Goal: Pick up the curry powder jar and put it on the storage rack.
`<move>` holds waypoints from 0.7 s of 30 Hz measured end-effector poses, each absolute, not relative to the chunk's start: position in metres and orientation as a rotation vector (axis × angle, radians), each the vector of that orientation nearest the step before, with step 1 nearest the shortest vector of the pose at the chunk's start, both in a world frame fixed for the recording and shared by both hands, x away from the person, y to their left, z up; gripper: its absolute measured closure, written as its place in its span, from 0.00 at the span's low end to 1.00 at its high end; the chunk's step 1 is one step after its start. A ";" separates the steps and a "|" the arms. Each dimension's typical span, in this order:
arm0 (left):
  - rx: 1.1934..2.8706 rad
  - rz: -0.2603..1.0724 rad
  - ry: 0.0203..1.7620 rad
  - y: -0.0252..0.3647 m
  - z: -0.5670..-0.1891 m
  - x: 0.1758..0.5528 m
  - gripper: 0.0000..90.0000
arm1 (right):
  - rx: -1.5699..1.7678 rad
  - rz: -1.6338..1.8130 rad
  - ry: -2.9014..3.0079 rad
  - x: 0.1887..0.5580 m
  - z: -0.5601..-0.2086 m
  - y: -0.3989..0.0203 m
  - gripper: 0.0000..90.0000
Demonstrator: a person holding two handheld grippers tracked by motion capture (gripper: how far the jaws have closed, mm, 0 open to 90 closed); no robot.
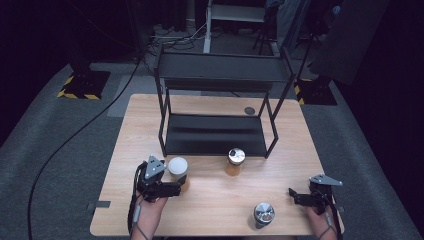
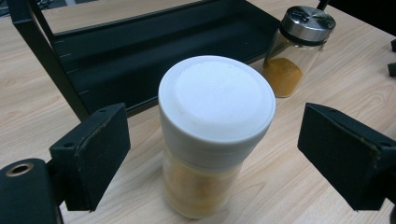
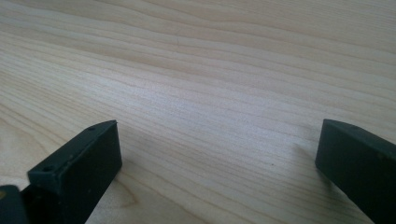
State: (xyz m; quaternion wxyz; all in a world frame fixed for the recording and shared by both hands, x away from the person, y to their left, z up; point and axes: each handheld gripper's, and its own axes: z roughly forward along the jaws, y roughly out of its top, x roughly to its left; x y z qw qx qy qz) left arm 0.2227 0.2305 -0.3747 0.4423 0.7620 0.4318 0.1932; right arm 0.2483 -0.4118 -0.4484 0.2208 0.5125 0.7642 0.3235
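At a pale wooden table [image 1: 210, 200], a person works two hand-held grippers beside a black two-tier metal rack [image 1: 215, 130]. The left gripper [image 2: 212, 154] is held low, just above the tabletop, and pointed at a white-lidded spice jar [image 2: 215, 135] of orange-yellow powder, which stands upright on the table in front of the rack's lower shelf. Its jaws are spread wide, one on each side of the jar, with clear gaps between the pads and the lid; nothing is pinched. From above, the left gripper [image 1: 162, 187] sits just beside the jar [image 1: 178, 170], the person's left hand [image 1: 150, 207] coming in from the near edge.

No brand, label or lettering can be read on any jar.

A glass shaker with a metal lid [image 2: 299, 49], also holding orange powder, stands upright to the right of the white-lidded jar, near the rack's front edge. A third jar with a silver lid [image 1: 263, 214] stands near the table's front edge.

The right gripper [image 3: 219, 154] rests low at the table's near right corner, jaws spread over bare wood, gripping nothing. From above it [image 1: 302, 197] lies well apart from the white-lidded jar.
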 end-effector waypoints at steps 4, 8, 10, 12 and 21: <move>1.898 0.477 1.067 0.228 -0.375 0.227 0.11 | 1.418 0.894 2.112 0.248 -0.448 -0.412 0.00; 1.906 0.472 1.071 0.225 -0.377 0.232 0.12 | 1.418 0.894 2.111 0.248 -0.448 -0.412 0.00; 1.912 0.477 1.069 0.224 -0.376 0.232 0.14 | 1.420 0.894 2.110 0.248 -0.448 -0.411 0.00; 1.918 0.480 1.073 0.223 -0.376 0.234 0.16 | 1.422 0.893 2.108 0.248 -0.448 -0.411 0.00; 1.942 0.487 1.093 0.219 -0.377 0.240 0.21 | 1.433 0.888 2.098 0.248 -0.448 -0.410 0.00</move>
